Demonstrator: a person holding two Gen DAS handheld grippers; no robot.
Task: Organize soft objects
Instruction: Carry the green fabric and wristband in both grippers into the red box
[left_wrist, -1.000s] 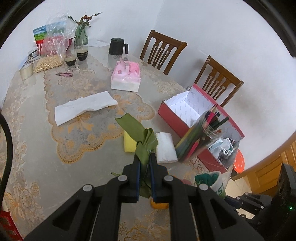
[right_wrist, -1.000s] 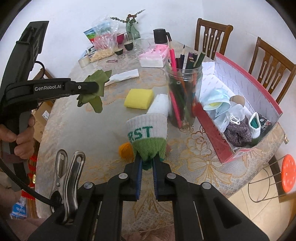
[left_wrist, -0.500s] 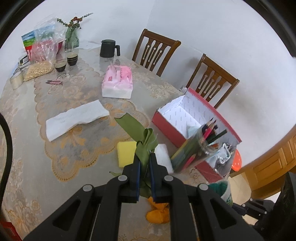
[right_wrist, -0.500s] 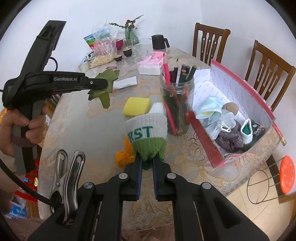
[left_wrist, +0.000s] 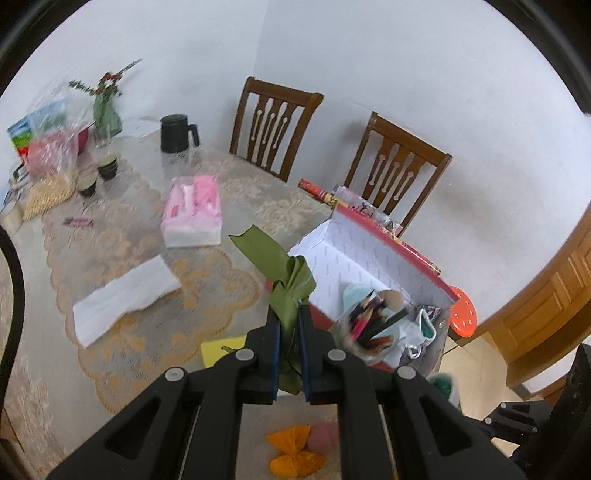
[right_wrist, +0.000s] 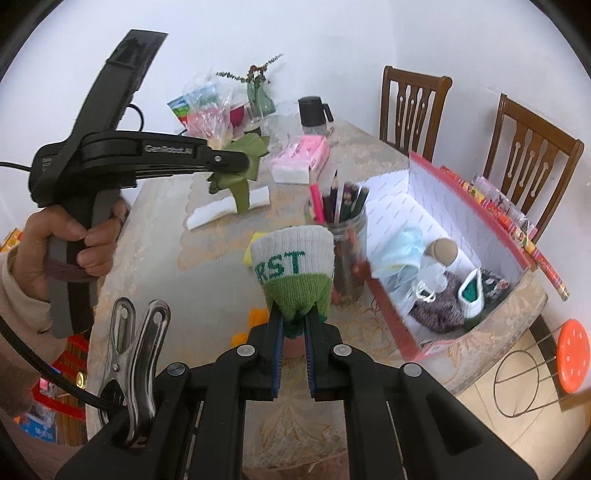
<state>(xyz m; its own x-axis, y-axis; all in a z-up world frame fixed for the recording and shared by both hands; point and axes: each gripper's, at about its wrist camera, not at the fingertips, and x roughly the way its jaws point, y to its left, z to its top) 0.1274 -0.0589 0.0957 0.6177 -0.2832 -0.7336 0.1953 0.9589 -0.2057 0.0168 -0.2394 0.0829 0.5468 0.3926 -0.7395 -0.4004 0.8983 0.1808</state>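
A ribbon (left_wrist: 291, 291) is clamped in the left gripper (left_wrist: 288, 328), a sock (right_wrist: 295, 273) in the right gripper (right_wrist: 293, 332), nearer the box (right_wrist: 476, 206) at the table's right edge.

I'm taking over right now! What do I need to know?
Left tool: shut on the green ribbon bow, held in the air above the table.
Right tool: shut on the green and white sock, also lifted off the table.
Red box: open at the table's edge, already holding a blue face mask, a dark knitted piece and another sock.
Still on the table: the orange bow, a pink soft piece beside it, the yellow sponge.
Left to do: probably drop both held things in the box, then fetch the rest.
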